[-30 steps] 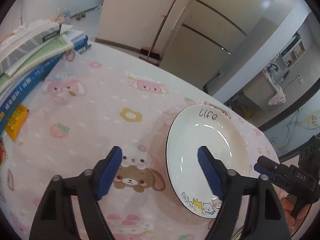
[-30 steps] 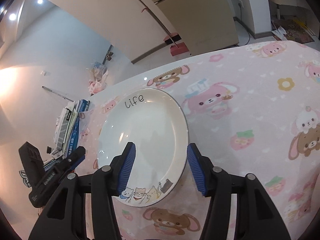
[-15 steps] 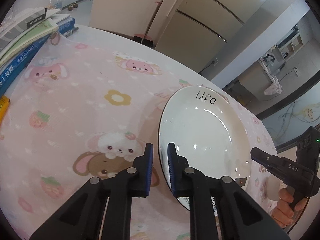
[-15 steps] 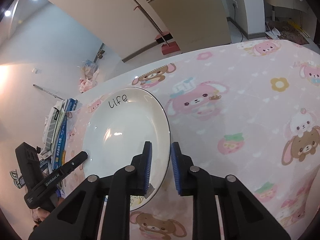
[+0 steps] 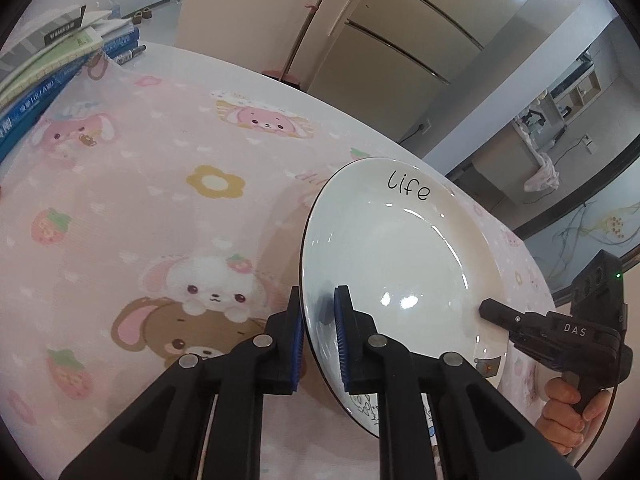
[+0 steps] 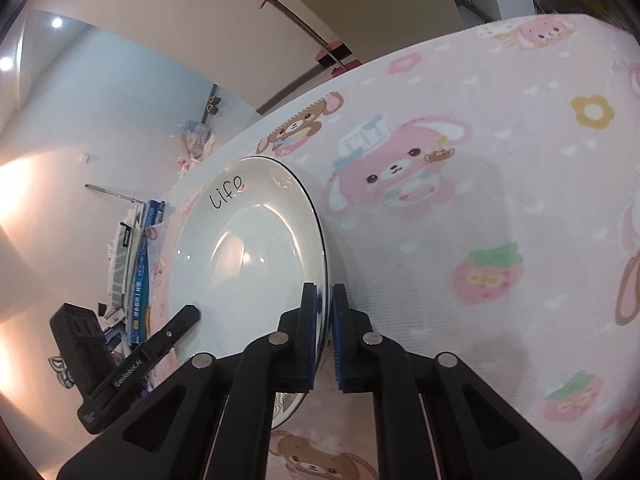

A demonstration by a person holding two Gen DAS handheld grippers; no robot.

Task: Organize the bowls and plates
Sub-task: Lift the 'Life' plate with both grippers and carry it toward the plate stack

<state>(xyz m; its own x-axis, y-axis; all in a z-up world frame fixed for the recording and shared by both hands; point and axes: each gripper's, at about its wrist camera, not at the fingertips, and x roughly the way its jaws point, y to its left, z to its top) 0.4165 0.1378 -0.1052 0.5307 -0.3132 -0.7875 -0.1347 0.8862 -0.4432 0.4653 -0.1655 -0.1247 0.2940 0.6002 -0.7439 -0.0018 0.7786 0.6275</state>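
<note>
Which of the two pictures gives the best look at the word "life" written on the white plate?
The left wrist view: the word "life" sits large and nearly level on the plate. In the right wrist view it is smaller and slanted, though still readable.

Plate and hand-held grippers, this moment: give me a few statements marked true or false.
1. The plate has "life" written on it. True.
2. The left hand-held gripper is wide open beside the plate. False: it is shut on the plate's rim.
3. The right hand-held gripper grips the plate's rim. True.
4. The plate holds food. False: it is empty.
5. Books are stacked at the edge of the cloth. True.
6. The cloth is plain white. False: pink with cartoon animals.
</note>
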